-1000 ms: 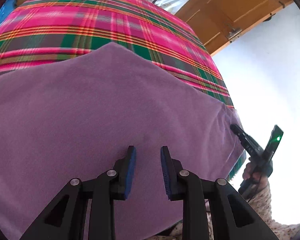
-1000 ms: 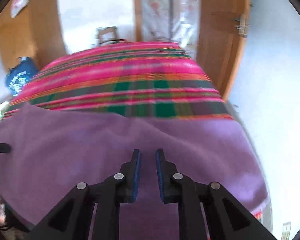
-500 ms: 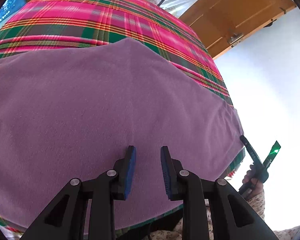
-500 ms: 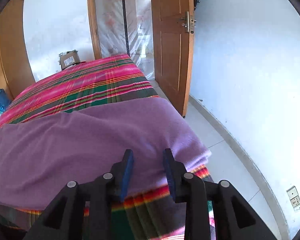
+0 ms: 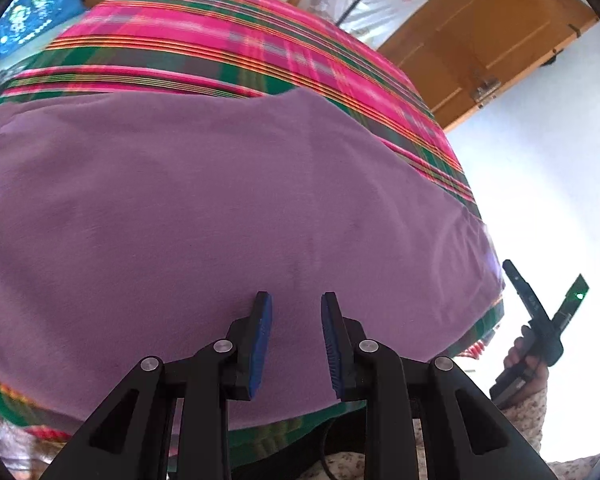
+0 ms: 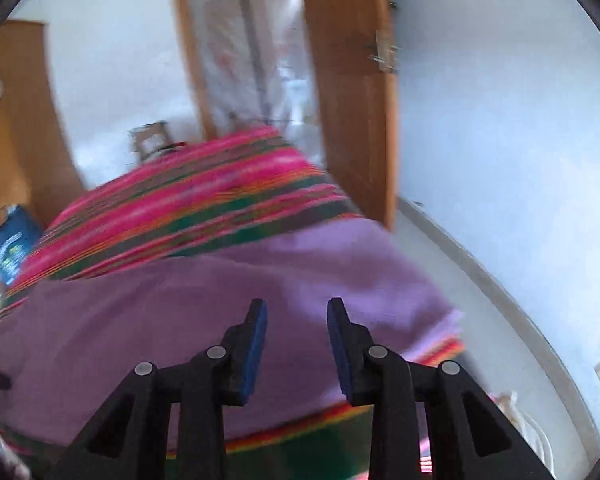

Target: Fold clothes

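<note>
Lying flat on the bed (image 5: 260,32), the purple cloth (image 5: 220,200) covers the near part of the pink-and-green plaid bedspread (image 5: 228,52); its far edge runs across the plaid, and its right edge reaches the bed's right side.

Left hand-held gripper (image 5: 296,340): hangs above the near middle of the cloth, pointing down at it. Blue pads apart, nothing between them, no fabric pinched.

Right hand-held gripper (image 6: 296,348): over the near right part of the purple cloth (image 6: 220,308), close to its right corner. Jaws opening; pads apart with only air between them, cloth lying below. In the left wrist view the same tool (image 5: 540,312) shows beyond the bed's right edge, held by a hand (image 5: 520,356) in a patterned sleeve (image 5: 528,412), a green light on it.

Right wrist view is motion-blurred; fine detail of the cloth's corner cannot be read.

Surroundings: wooden door (image 6: 352,112) far right, white wall (image 6: 500,140) to the right, blue bag (image 5: 36,4) at the far left beside the bed.
</note>
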`<state>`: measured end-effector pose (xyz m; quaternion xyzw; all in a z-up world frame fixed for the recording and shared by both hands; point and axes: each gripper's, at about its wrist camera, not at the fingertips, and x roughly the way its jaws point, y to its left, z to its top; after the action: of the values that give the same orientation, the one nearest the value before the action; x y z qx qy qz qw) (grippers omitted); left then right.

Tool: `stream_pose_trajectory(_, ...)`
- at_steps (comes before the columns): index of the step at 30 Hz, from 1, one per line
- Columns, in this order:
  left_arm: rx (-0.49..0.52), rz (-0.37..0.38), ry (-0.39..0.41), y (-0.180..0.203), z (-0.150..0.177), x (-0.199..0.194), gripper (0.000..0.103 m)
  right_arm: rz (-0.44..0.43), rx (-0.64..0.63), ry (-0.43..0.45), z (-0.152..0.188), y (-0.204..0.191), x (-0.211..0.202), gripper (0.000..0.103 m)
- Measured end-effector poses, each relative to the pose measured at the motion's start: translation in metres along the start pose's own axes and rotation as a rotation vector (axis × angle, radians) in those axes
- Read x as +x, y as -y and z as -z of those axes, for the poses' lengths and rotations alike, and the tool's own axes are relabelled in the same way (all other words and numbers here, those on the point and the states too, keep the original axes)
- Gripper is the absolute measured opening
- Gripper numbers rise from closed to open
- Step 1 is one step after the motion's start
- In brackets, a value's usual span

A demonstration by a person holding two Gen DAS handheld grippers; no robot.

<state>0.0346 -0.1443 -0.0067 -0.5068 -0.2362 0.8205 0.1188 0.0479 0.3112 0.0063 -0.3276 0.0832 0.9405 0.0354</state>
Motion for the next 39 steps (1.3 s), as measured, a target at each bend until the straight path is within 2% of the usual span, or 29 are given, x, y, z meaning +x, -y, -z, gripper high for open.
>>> stream_pose_trajectory(4,-0.051,0.007,0.028,-0.017,0.008,-0.013,0.026,-0.090,-0.144,-0.004,0.000,-0.044,0.009,0.033)
stream_pose_trajectory(8,-0.098,-0.009,0.070,-0.034,0.016,-0.028,0.026,-0.065,-0.127,-0.061,0.004,-0.049,0.026,0.033)
stream_pose_trajectory(12,-0.184,-0.070,0.160,-0.064,0.022,-0.056,0.026,-0.066,-0.107,-0.074,0.012,-0.052,0.022,0.033)
stream_pose_trajectory(18,-0.267,-0.110,0.200,-0.091,0.036,-0.076,0.026,-0.207,-0.259,-0.045,0.006,-0.114,0.017,0.033)
stream_pose_trajectory(24,-0.294,-0.135,0.215,-0.100,0.047,-0.087,0.026,-0.377,-0.396,-0.070,0.017,-0.189,0.018,0.033)
stream_pose_trajectory(28,-0.311,-0.139,0.222,-0.105,0.052,-0.090,0.026,-0.506,-0.461,-0.107,0.031,-0.242,0.019,0.033)
stream_pose_trajectory(31,-0.322,-0.179,0.229,-0.108,0.057,-0.094,0.026,-0.604,-0.529,-0.130,0.047,-0.286,0.014,0.033)
stream_pose_trajectory(34,-0.381,-0.175,0.261,-0.121,0.065,-0.100,0.026,-0.696,-0.582,-0.148,0.067,-0.317,0.002,0.033)
stream_pose_trajectory(39,-0.417,-0.185,0.288,-0.132,0.068,-0.108,0.026,-0.748,-0.694,-0.158,0.095,-0.354,-0.011,0.033)
